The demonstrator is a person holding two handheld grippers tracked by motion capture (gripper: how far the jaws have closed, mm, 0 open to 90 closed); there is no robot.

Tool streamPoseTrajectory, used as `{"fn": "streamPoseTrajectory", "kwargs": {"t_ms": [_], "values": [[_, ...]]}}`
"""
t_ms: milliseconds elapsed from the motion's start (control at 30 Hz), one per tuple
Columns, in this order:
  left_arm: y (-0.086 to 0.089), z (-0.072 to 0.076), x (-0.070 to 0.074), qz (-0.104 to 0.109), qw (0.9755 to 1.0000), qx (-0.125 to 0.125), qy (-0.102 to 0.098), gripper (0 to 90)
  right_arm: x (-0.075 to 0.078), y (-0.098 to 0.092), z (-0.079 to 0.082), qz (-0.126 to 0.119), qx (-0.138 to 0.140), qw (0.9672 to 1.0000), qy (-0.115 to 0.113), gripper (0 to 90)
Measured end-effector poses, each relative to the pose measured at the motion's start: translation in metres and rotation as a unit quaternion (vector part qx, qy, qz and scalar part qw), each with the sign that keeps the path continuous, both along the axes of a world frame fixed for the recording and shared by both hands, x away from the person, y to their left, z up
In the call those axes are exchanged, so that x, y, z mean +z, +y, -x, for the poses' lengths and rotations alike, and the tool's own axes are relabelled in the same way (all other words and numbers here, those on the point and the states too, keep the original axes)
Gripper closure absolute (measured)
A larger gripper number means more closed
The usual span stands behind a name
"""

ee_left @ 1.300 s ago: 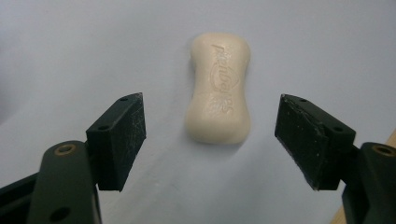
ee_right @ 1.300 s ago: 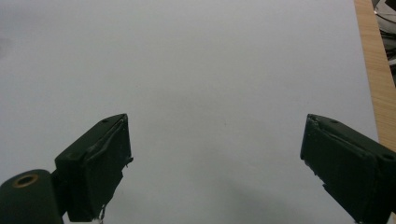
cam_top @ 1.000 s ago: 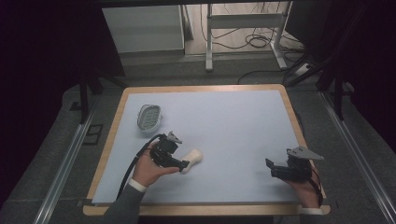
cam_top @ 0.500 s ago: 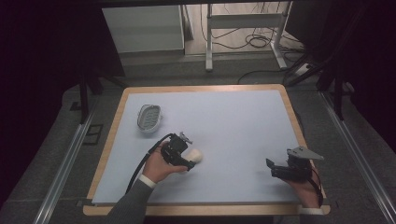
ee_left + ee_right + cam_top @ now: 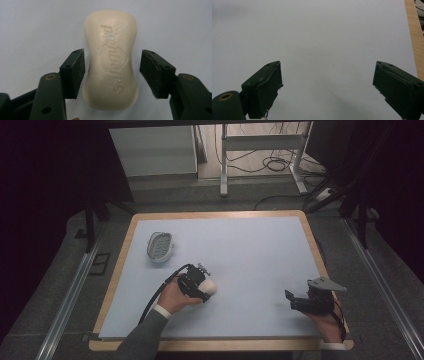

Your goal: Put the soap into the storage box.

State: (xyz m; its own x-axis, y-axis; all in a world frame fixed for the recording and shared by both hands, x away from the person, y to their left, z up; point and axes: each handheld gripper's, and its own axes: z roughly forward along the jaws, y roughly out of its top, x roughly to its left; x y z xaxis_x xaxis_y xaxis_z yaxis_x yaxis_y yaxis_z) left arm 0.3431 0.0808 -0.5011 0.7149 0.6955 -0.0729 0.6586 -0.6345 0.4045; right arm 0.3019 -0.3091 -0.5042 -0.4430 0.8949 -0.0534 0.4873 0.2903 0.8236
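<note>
Lying flat on the blue counter (image 5: 260, 250), right of the soap dish (image 5: 159, 247), with the cream soap bar (image 5: 111, 57) between the left tool (image 5: 112, 71) jaws. Closing in just now, one pad touching, the other apart. Resting wide near the right edge, the right tool (image 5: 327, 85), holding nothing.

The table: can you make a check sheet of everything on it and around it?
Surface: pale blue mat on a wooden-edged table.
Job's things: cream soap bar lying flat; soap dish sits apart, far left.
Clutter: nothing seen.
Grippers: left gripper has just been closing, soap between its fingers, one finger about touching, the other with a gap; right gripper open on bare mat.
Cables: black cable trails from left gripper.
Surroundings: grey floor, metal frame legs, floor wires.
</note>
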Motion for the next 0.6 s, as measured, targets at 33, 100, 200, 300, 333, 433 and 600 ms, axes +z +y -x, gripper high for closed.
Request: {"fn": "streamPoseTrajectory", "kwargs": {"t_ms": [33, 100, 200, 300, 333, 433, 600], "values": [[-0.0002, -0.0004, -0.0010, -0.001, 1.0000, 0.002, 0.000, 38.4, 0.0000, 0.0000, 0.0000, 0.000, 0.000, 1.0000, 0.000, 8.3], [-0.0012, -0.0004, -0.0021, -0.003, 1.0000, 0.003, -0.001, 39.7, 0.0004, -0.0005, 0.0002, -0.001, -0.001, 1.0000, -0.001, 8.3], [-0.0039, 0.0003, -0.0040, -0.006, 1.0000, 0.002, -0.003, 43.2, 0.0000, -0.0017, -0.0004, 0.000, -0.005, 1.0000, 0.001, 8.3], [-0.0040, -0.0004, -0.0061, -0.010, 0.9999, 0.007, -0.006, 47.7, 0.0006, -0.0028, -0.0001, -0.003, -0.010, 0.9999, 0.001, 8.3], [-0.0036, -0.0005, -0.0063, -0.008, 0.9999, 0.008, -0.006, 47.7, 0.0006, -0.0028, -0.0001, -0.003, -0.010, 0.9999, 0.001, 8.3], [-0.0033, 0.0001, -0.0067, -0.007, 0.9999, 0.009, -0.008, 48.3, 0.0009, -0.0035, -0.0002, -0.002, -0.011, 0.9999, 0.000, 8.3], [-0.0034, 0.0002, -0.0065, -0.007, 0.9999, 0.005, -0.011, 49.1, 0.0009, -0.0032, -0.0002, -0.002, -0.010, 0.9999, 0.000, 8.3]]}}
